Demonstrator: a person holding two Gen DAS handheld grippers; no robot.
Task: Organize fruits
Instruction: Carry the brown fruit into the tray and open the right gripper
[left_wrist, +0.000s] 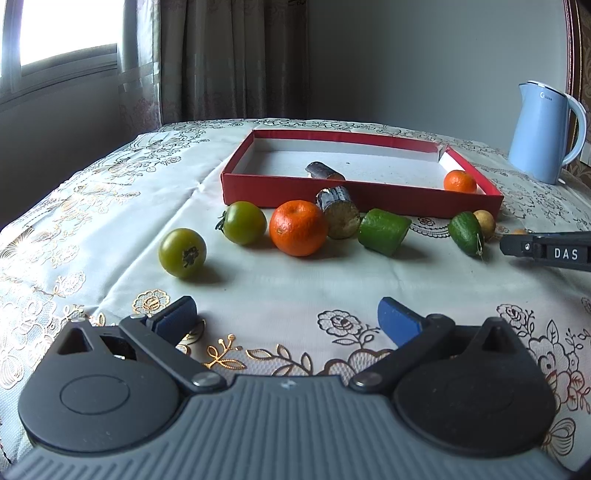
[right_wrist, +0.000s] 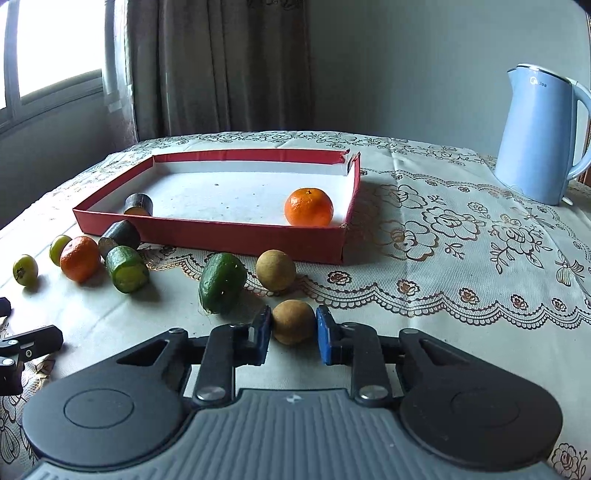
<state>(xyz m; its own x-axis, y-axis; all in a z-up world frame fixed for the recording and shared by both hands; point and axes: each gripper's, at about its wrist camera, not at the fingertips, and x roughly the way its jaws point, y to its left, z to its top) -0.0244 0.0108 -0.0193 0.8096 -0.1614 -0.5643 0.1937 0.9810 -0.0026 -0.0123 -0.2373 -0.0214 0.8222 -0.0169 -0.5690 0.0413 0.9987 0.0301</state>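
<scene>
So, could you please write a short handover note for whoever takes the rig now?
Left gripper: open, nothing in it, low over the tablecloth.
Right gripper: closing around a brown longan; grip not confirmed.
Done: one mandarin and a dark cane piece lie in the red box.
Left: second longan, two green tomatoes, a mandarin, two cucumber pieces and another cane piece outside the box.

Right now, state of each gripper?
Left gripper: open, empty.
Right gripper: around the brown fruit; whether the pads grip it cannot be told.
</scene>
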